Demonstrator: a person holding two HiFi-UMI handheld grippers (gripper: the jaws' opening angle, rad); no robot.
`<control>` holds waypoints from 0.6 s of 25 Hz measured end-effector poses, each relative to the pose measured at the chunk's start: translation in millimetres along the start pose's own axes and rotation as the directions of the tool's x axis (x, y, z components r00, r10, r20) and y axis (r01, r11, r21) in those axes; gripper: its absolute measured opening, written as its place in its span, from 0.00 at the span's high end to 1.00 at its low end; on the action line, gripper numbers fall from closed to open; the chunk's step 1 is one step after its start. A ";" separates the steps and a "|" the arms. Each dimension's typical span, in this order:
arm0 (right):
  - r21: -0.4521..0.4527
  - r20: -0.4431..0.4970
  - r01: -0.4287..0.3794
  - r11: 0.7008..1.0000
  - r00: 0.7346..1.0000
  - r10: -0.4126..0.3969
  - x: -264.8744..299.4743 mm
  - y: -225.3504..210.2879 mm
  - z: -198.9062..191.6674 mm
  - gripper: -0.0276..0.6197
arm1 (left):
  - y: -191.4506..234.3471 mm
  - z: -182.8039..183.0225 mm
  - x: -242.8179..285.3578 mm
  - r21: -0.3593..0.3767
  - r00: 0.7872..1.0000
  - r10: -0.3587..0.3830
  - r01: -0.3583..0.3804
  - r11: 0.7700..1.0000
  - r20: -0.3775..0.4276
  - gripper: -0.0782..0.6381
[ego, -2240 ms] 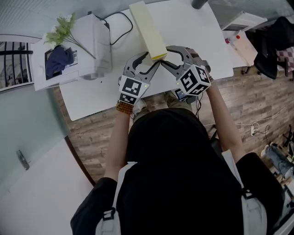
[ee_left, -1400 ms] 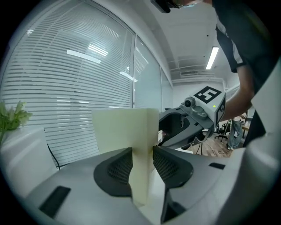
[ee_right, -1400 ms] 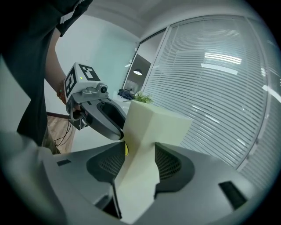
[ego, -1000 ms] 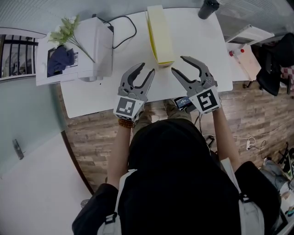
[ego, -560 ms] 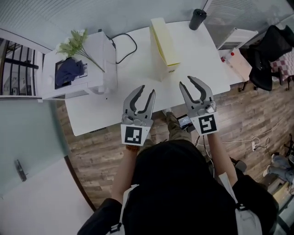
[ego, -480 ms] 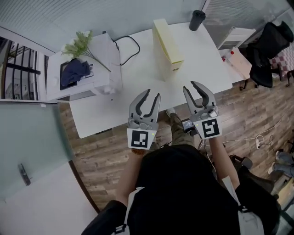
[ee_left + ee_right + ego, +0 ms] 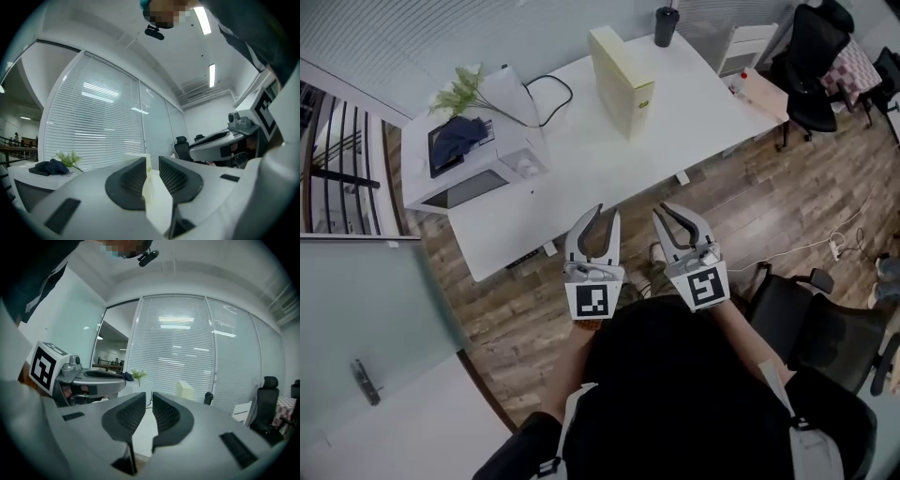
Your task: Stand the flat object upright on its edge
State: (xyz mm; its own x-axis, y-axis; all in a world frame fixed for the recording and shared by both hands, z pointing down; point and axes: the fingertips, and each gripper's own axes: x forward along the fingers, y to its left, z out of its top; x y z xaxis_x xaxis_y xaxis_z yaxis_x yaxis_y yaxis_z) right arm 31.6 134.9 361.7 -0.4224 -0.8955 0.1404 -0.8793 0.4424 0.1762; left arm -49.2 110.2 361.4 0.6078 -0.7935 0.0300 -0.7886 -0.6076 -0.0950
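The flat pale-yellow box (image 7: 623, 67) stands upright on its long edge on the white table (image 7: 581, 150), with nothing touching it. Both grippers hang over the wooden floor, well short of the table's near edge. My left gripper (image 7: 607, 214) has a narrow gap between its jaws, which are closing on nothing. My right gripper (image 7: 667, 210) is closing too, with only a thin slit left and nothing in it. The left gripper view shows the box (image 7: 136, 157) far off beyond the jaws. In the right gripper view the box (image 7: 185, 390) is small and distant.
A white printer (image 7: 473, 155) with a dark cloth and a green plant (image 7: 473, 84) on it fills the table's left end, a cable (image 7: 548, 89) beside it. A black tumbler (image 7: 666, 23) stands at the far edge. Office chairs (image 7: 811, 56) (image 7: 806, 314) stand to the right.
Both grippers were at the box's near end; they have since drawn back off the table to over the floor. Their jaws have narrowed. The box stays standing.
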 end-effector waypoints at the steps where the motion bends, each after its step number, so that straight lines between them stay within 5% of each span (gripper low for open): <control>1: -0.004 -0.015 -0.018 1.000 1.000 0.018 -3.2 9.9 -2.4 0.90 | -3.4 -2.4 -3.4 0.020 1.000 -0.002 0.003 1.000 -0.006 0.77; 15: -0.004 -0.016 -0.102 0.995 0.995 0.102 -28.2 79.1 -7.2 0.90 | -15.8 -10.7 -49.0 -0.008 0.999 0.033 -0.033 0.999 -0.011 0.78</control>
State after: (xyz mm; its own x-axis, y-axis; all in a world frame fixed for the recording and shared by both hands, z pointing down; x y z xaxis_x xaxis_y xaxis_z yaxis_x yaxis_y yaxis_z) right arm -24.5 195.5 378.6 -0.5060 -0.8450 0.1730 -0.8311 0.5313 0.1645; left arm -67.6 158.3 372.1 0.5802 -0.8136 0.0374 -0.8092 -0.5810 -0.0877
